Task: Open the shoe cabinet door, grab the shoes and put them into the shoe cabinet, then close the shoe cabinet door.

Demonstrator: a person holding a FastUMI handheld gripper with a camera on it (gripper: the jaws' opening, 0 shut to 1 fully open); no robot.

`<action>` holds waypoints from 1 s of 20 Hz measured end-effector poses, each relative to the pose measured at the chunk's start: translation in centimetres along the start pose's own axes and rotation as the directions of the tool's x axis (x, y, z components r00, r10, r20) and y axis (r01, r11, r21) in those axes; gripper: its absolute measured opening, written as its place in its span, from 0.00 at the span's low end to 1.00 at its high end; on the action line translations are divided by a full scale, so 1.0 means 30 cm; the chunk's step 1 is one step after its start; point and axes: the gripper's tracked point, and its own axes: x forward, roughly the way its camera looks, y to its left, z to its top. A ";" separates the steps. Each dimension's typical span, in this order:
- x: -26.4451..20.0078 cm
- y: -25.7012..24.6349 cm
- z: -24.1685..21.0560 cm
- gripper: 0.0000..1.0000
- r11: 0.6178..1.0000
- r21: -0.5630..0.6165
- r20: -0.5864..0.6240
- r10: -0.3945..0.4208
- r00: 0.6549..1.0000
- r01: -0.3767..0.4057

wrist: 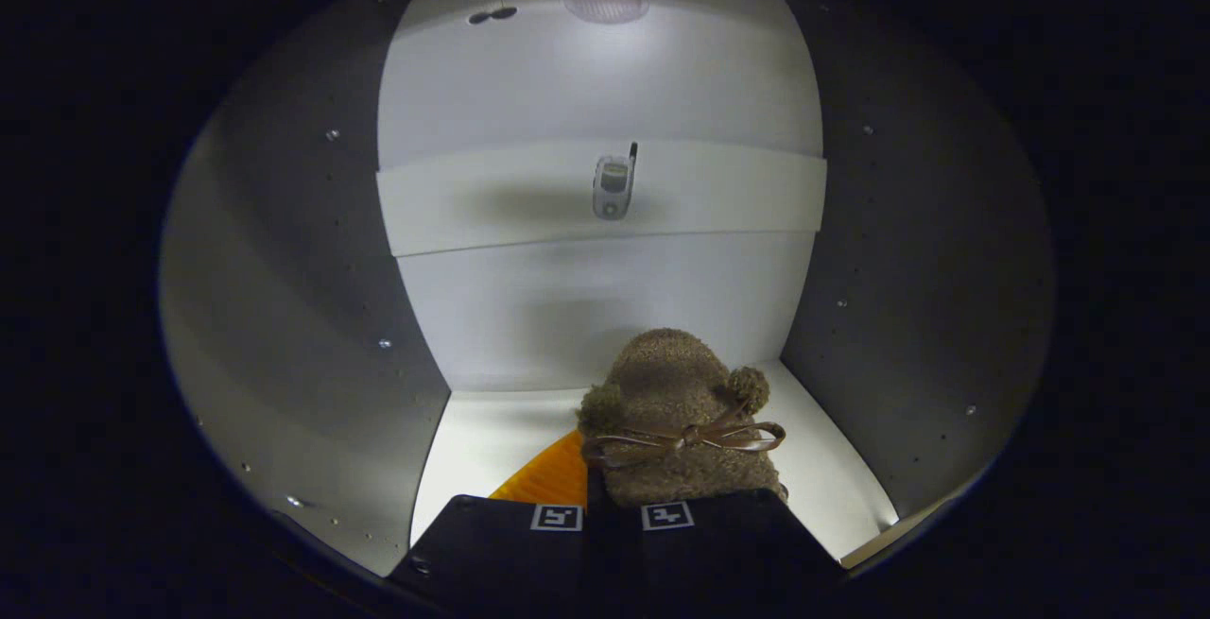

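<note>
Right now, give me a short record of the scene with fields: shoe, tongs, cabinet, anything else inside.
shoe: brown fuzzy shoe with a thin bow and a pompom, inside the cabinet, resting on its floor near the right wall
tongs: tongs close together at the shoe's near end, apparently gripping it; contact is hidden
cabinet: white interior, back panel beyond the shoe, grey side walls
orange piece: orange part beside the shoe, just ahead of the left finger
device: small device fixed to the back rail
</note>
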 end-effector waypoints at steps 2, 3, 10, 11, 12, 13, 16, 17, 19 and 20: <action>0.031 0.004 -0.034 0.08 1.000 0.000 -0.036 0.005 0.999 -0.005; 0.039 0.008 -0.051 0.08 1.000 -0.005 -0.053 0.004 0.999 -0.005; 0.054 0.025 -0.085 0.30 1.000 -0.009 -0.080 0.014 0.997 -0.015; 0.044 0.029 -0.089 0.42 1.000 -0.015 -0.083 0.013 0.996 -0.015; 0.032 0.033 -0.092 0.54 1.000 -0.023 -0.084 0.014 0.996 -0.016; 0.015 0.043 -0.092 0.67 0.999 -0.019 -0.080 0.024 0.996 -0.026; -0.028 0.040 -0.083 0.83 1.000 -0.014 -0.051 0.014 0.999 -0.015; -0.041 0.037 -0.087 0.84 1.000 -0.011 -0.048 0.007 0.999 -0.008; -0.072 0.029 -0.085 0.87 1.000 -0.012 -0.039 -0.008 0.999 0.007; -0.095 0.026 -0.084 0.90 1.000 -0.020 -0.032 -0.016 0.999 0.015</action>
